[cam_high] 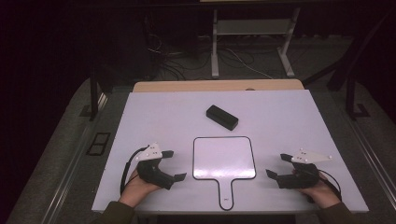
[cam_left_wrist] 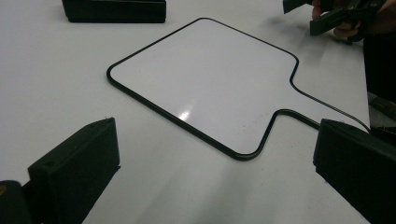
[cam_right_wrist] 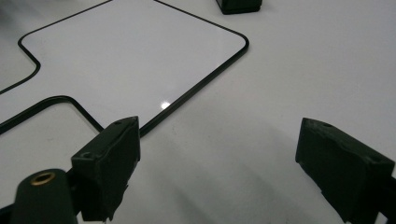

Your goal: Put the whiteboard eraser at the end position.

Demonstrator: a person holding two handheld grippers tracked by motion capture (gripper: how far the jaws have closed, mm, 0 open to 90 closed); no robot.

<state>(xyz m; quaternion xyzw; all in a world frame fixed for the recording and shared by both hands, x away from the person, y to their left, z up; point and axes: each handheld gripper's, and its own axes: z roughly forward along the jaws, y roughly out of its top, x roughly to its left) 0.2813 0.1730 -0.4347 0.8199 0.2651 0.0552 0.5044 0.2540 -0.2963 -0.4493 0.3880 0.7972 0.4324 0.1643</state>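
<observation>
1. High view: the room beyond the white table (cam_high: 154, 116) is dark, and only dim cables and a white frame's legs can be made out there. A small handheld whiteboard (cam_high: 224, 157) with a thin black rim lies flat near the table's front edge, its short handle pointing toward the person; a small dark mark at the handle's end is too small to read. A black rectangular block (cam_high: 222, 116), probably an eraser, lies well apart behind the board. The left gripper (cam_high: 171, 165) rests on the table just left of the board and the right gripper (cam_high: 277, 165) just right of it; both have their jaws spread with nothing between them. The person's forearms are cut off at the bottom edge.

2. Left gripper view: the two black jaws stand wide apart and empty. The whiteboard (cam_left_wrist: 205, 74) lies ahead, its surface blank and glossy with one light glint; the handle end is hidden behind the jaw on the right. The block (cam_left_wrist: 114, 10) is cut off at the top edge, and the right gripper (cam_left_wrist: 310, 16) is partly cropped at the top right.

3. Right gripper view: the jaws are parted, holding nothing. The whiteboard (cam_right_wrist: 130, 56) runs off the left edge; the block (cam_right_wrist: 239, 5) is cropped at the top.
</observation>
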